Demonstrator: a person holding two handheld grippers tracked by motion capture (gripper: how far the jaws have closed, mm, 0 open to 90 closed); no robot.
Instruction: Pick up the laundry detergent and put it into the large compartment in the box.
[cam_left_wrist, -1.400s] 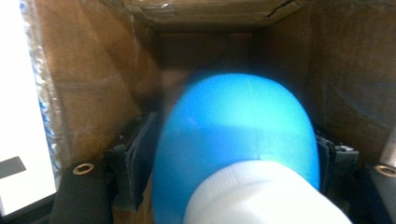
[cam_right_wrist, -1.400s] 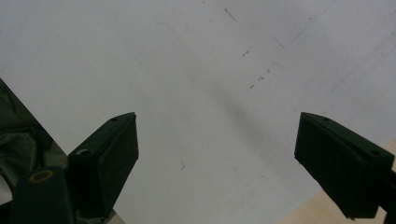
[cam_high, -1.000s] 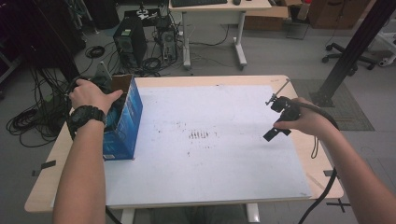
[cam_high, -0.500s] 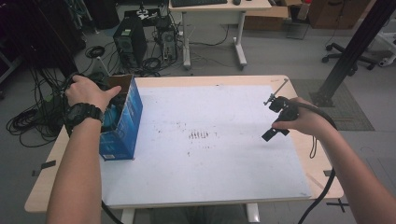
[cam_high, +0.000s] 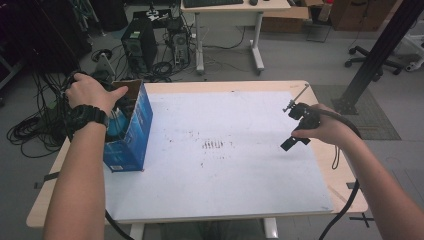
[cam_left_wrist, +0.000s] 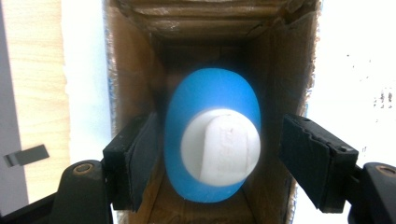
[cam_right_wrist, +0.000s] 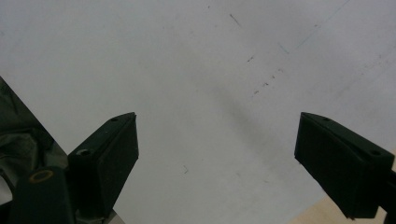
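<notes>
A blue cardboard box (cam_high: 134, 131) stands open-topped at the table's left edge. Inside it is a blue bottle (cam_left_wrist: 212, 98) with a white cap (cam_left_wrist: 220, 144), seen from above in the left gripper view. My left gripper (cam_left_wrist: 219, 140) hangs over the box mouth with its jaws on either side of the bottle. The right pad (cam_left_wrist: 303, 158) stands clear of it and the left pad (cam_left_wrist: 142, 158) sits just beside it. In the high view the left hand (cam_high: 92, 92) covers that gripper. My right gripper (cam_high: 292, 141) hovers open over the white sheet (cam_right_wrist: 201, 60) at the table's right, holding nothing.
The white sheet (cam_high: 225, 165) covers most of the wooden table (cam_high: 345, 200) and has dark smudges (cam_high: 215, 145) near its middle. Cables, computer towers (cam_high: 139, 47) and another desk (cam_high: 230, 10) stand on the floor beyond the far edge.
The left hand has risen a little above the box. The right hand and its gripper have kept still.
</notes>
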